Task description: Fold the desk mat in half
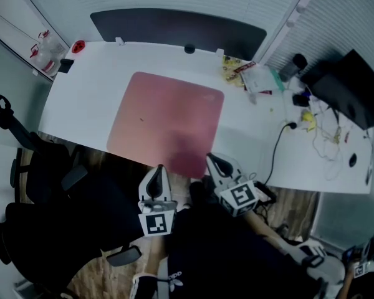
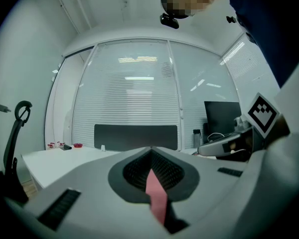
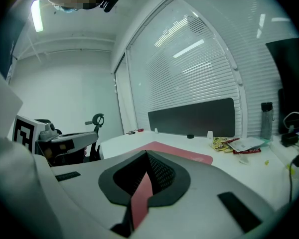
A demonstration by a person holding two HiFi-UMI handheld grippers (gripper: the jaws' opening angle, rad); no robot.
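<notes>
Left tongs [image 1: 156, 172] and right tongs [image 1: 214, 162] each pinched the desk mat's [image 1: 165, 117] near edge. The mat stretched across the counter [image 1: 81, 101] toward twelve o'clock — its far edge about equally distant from both.

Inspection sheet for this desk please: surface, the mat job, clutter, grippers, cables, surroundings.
Surface: white desk, the mat at its middle.
Job's things: pink desk mat, spread out, not yet folded.
Clutter: snack packets and papers far right; small red item far left.
Grippers: left gripper and right gripper each shut on the mat's near edge.
Cables: black cable across the desk's right side; loose wires by the monitor.
Surroundings: dark divider panel behind, office chair left.
</notes>
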